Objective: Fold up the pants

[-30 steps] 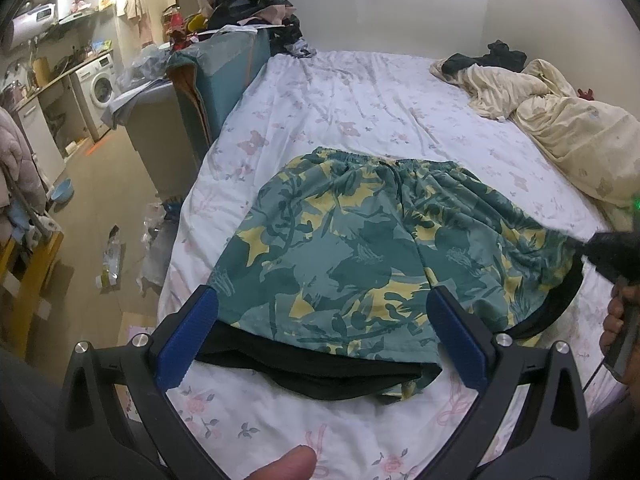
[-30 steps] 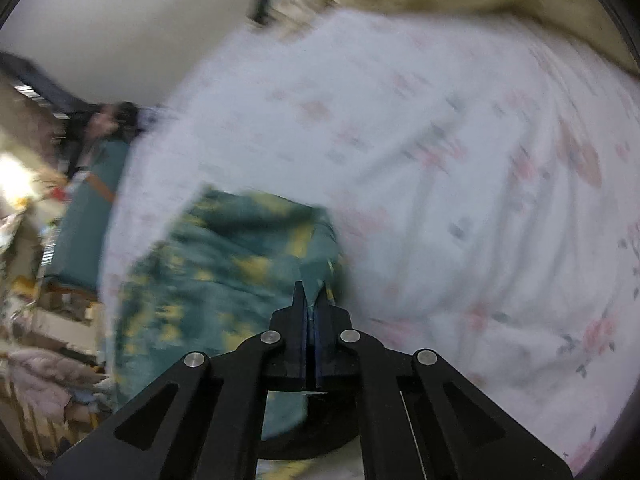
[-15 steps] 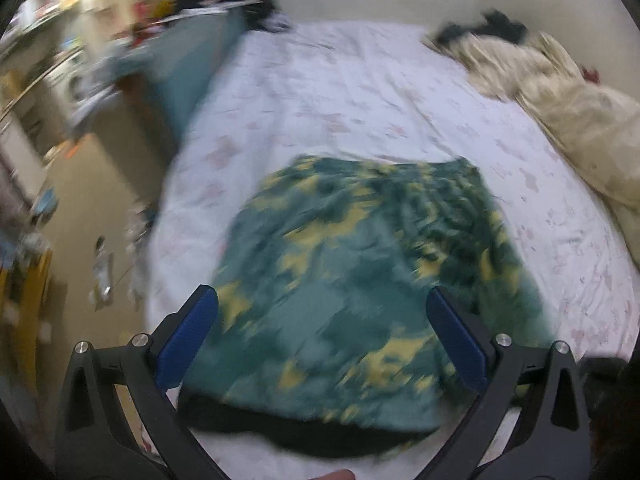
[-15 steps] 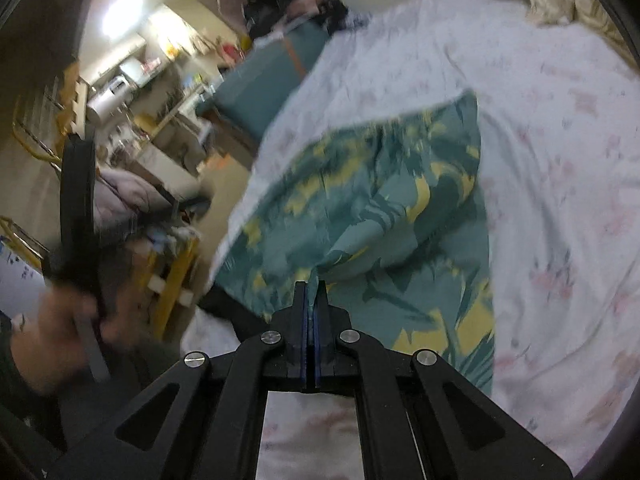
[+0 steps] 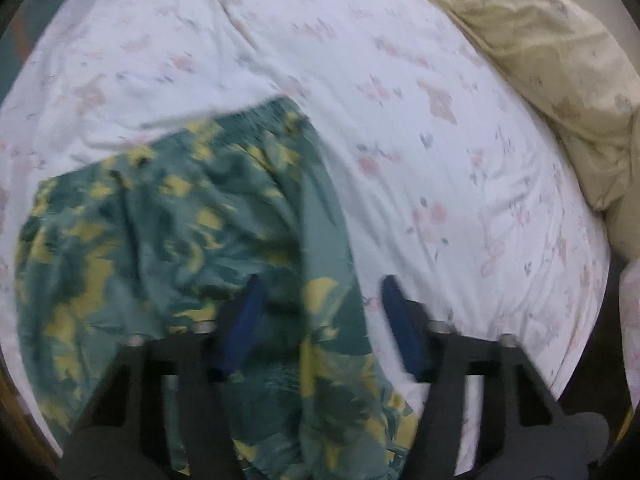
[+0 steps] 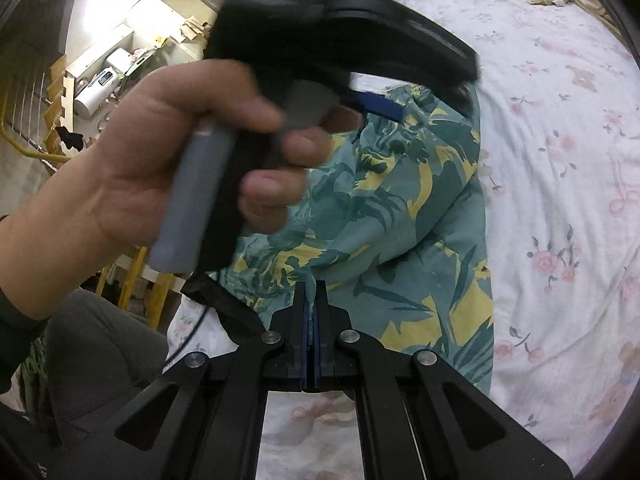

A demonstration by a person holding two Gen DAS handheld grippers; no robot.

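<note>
**Shorts doubled over on the bed, one claw clamped on the cloth**

The camouflage shorts (image 6: pixel 404 208) lie on the flowered bed sheet (image 5: pixel 440 128), folded over on themselves so their right-hand edge runs straight down the bed, with a wide stretch of bare sheet beyond it. The near hem sits close to the bed's front edge, leaving little room there.

The right claw (image 6: pixel 310 284) has its fingers pressed together with a fold of the shorts pinched between the tips. The left claw (image 5: pixel 320 300) stands spread wide over the shorts' right edge, one blue pad (image 5: pixel 244 320) above the cloth and the other above the sheet, holding nothing.

A crumpled beige quilt (image 5: pixel 552 52) fills the bed's far right side, well apart from the shorts. In the right wrist view the left hand (image 6: pixel 160 160) and the body of its tool loom close in front, hiding the shorts' far left part. Behind it are a white water heater (image 6: pixel 94 90) and yellow rails (image 6: pixel 28 148). The left wrist view is blurred, so the waistband and seams are hard to make out.
</note>
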